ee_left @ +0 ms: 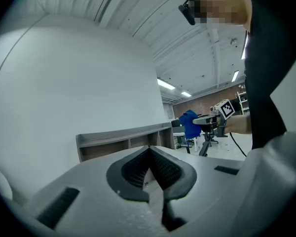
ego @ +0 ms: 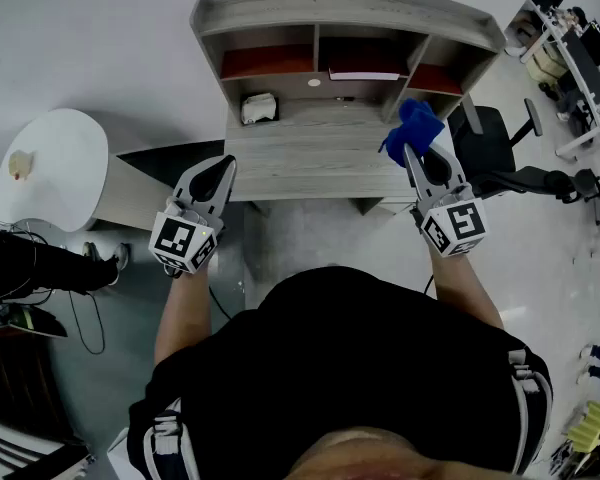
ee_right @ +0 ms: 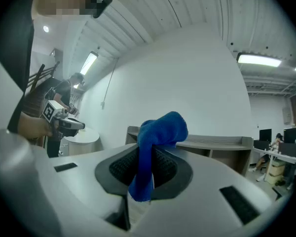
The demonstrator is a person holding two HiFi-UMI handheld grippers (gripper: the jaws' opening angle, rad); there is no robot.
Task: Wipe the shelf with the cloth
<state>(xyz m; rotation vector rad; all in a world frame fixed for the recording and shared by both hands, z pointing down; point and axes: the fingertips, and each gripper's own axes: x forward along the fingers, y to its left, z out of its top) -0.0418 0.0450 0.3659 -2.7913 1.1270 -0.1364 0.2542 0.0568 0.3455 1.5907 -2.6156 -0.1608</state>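
A grey wooden shelf unit (ego: 320, 13) stands on a desk (ego: 310, 163) ahead of me in the head view. It shows again as the shelf (ee_left: 121, 138) in the left gripper view and as the shelf (ee_right: 222, 143) in the right gripper view. My right gripper (ego: 411, 151) is shut on a blue cloth (ego: 414, 125), held up near the shelf's right compartment. The cloth (ee_right: 158, 137) bunches above the shut right gripper (ee_right: 149, 154) and a strip hangs down between its jaws. My left gripper (ego: 223, 170) is shut and empty at the desk's left front corner; the left gripper (ee_left: 149, 151) has its jaws closed together.
A white round table (ego: 55, 163) stands at the left. A black office chair (ego: 500, 153) sits right of the desk. A small white object (ego: 259, 107) lies in the shelf's left bay and a white sheet (ego: 365, 73) in the middle one. Other desks (ego: 580, 58) stand far right.
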